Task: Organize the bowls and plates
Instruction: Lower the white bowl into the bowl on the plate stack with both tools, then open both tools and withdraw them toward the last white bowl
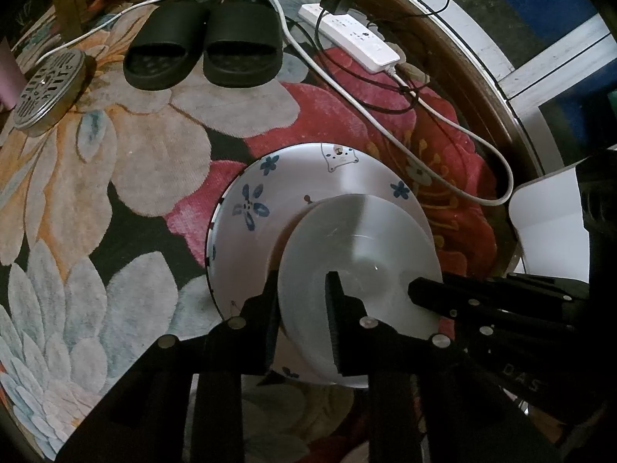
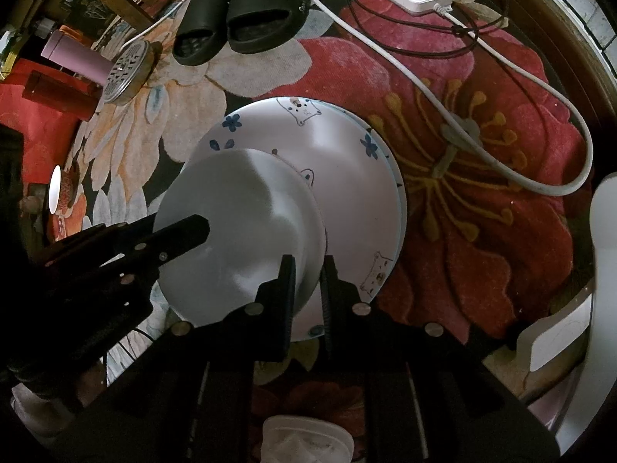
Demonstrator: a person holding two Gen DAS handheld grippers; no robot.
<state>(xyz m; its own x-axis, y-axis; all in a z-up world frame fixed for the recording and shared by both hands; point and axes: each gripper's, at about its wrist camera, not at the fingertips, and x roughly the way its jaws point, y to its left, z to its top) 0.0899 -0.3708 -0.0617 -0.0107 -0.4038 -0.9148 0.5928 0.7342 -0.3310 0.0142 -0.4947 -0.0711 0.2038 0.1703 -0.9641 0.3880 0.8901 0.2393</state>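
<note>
Plain white round plate (image 1: 358, 254) sits tilted on a larger white plate with blue flowers and bear drawings (image 1: 270, 193), both on a floral carpet (image 1: 115, 154). Left gripper (image 1: 300, 308) jaws straddle the plain plate's near rim, slightly parted, rim between them. Right gripper (image 2: 308, 281) jaws clamp tight on the opposite rim. Beyond both jaws: black slippers (image 1: 204, 42), white power strip (image 1: 351, 34), round metal grille lid (image 1: 46, 88)
</note>
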